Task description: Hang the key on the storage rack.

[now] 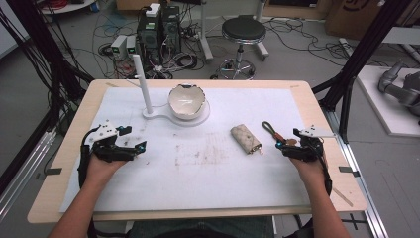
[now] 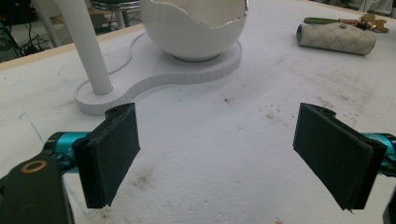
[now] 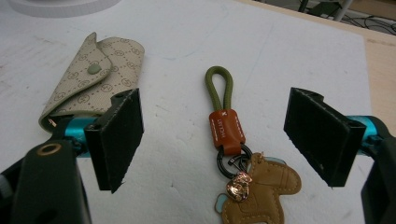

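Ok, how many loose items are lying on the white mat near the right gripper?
2. The beige patterned pouch lies right of the mat's centre, and the keychain with its olive loop and brown horse charm lies between the open right gripper jaws, untouched.

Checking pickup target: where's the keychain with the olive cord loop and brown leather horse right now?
The olive-loop keychain with brown leather horse lies on the white mat, right side in the high view, between the open right gripper jaws, beside the beige patterned pouch.

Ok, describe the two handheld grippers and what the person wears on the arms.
Both the left gripper and the right gripper have black bodies, flat black rectangular pads on teal mounts and a grey three-cornered plate on top. A black cable trails along each forearm. The forearms show no sleeves.
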### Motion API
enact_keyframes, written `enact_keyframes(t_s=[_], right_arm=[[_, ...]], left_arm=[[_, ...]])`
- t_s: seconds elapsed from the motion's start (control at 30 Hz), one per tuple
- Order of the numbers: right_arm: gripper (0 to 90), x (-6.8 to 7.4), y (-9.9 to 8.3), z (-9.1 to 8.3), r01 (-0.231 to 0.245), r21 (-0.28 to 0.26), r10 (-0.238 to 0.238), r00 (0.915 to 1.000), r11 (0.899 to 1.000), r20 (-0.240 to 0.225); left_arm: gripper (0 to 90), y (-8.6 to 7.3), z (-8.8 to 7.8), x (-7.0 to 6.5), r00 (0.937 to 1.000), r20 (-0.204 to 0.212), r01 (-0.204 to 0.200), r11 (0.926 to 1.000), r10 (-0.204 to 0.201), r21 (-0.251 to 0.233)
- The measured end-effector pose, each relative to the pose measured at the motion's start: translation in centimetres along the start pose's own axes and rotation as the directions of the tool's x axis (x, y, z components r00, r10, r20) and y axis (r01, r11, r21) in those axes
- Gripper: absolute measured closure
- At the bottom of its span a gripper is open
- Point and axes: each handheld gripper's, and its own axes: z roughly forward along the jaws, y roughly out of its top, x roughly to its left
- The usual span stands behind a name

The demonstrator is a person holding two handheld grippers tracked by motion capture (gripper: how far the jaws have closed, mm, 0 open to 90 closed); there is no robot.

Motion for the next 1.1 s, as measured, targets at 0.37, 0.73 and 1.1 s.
enact_keyframes(t_s=[0.37,0.73,1.1], right_arm=[[20.3,-0.3,-0.2,-0.4,-0.001,0.007,0.001,0.9999,1.0,0.014],[20.4,-0.9,0.4,1.2,-0.001,0.041,0.0,0.9999,0.999,0.016],[20.4,-2.0,1.0,4.3,0.021,0.139,-0.024,0.9996,0.99,0.017]], left_arm=[[14.4,0.1,0.3,-0.4,0.9999,0.006,-0.014,0.9998,0.014,0.012],[14.4,-0.1,0.2,0.0,1.0,0.0,-0.005,0.9999,0.005,0.016],[14.4,-0.3,0.0,0.2,1.0,-0.003,-0.002,0.9998,0.002,0.02]])
